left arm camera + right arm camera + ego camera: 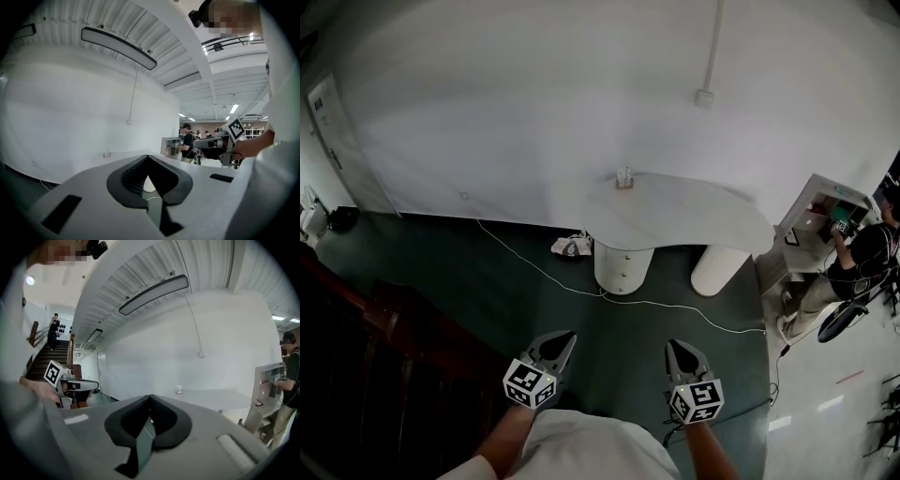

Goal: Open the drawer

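A white table with a curved top stands by the far wall on two round pedestals. The left pedestal shows small drawer knobs on its front; the drawers look closed. My left gripper and right gripper are low in the head view, well short of the table, both pointing toward it. Each has its jaws together with nothing between them. In the left gripper view the left gripper frames a bit of the white pedestal. In the right gripper view, the table lies beyond the right gripper.
A white cable runs across the green floor in front of the pedestals. A crumpled object lies by the wall and a small item stands on the tabletop. A person works at a white cabinet on the right. Dark wooden stairs rise on the left.
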The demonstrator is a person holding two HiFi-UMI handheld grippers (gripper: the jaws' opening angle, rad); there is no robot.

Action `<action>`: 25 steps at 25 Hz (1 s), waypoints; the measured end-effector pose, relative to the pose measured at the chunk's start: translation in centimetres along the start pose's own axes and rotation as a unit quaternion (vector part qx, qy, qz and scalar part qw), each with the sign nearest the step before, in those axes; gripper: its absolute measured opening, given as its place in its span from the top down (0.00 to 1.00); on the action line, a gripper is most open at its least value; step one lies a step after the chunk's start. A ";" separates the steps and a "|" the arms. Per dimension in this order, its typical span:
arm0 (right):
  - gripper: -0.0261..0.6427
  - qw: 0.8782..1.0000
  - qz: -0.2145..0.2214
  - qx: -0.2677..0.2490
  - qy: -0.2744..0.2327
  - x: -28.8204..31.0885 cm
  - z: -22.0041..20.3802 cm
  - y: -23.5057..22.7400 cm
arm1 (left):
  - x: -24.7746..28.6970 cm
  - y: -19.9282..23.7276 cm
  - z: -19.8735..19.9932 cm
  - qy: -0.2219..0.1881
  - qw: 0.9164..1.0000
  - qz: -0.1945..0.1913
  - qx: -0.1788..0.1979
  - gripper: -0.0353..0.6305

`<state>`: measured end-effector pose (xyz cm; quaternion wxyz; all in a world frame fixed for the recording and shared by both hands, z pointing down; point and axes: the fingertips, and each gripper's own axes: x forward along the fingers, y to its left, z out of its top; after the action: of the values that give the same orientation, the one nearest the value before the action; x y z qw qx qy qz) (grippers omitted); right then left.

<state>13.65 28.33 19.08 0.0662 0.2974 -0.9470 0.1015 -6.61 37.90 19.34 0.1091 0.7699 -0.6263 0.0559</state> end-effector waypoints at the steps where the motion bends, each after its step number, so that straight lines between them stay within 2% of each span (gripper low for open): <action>1: 0.94 1.000 0.000 0.001 -0.001 0.2 0.2 -0.2 | 0.3 0.1 0.2 0.000 1.000 0.000 0.000 0.94; 8: 0.94 1.000 -0.001 0.005 0.002 3.2 0.3 -1.2 | 2.5 2.4 0.5 0.001 1.000 -0.002 -0.002 0.94; 15: 0.94 1.000 -0.015 0.010 0.015 8.0 0.3 -2.5 | 6.2 6.6 0.8 0.007 1.000 -0.016 -0.004 0.94; 22: 0.94 0.999 -0.035 0.020 0.028 14.4 -0.2 -3.7 | 10.5 11.6 1.1 0.016 0.998 -0.053 0.013 0.94; 25: 0.94 0.998 -0.050 0.024 0.034 17.3 -0.5 -4.3 | 12.6 13.7 0.8 0.021 0.997 -0.074 0.007 0.94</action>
<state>2.06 15.52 23.38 0.0963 0.3418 -0.9257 0.1307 -17.44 23.11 22.71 0.1202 0.8135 -0.5649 0.0683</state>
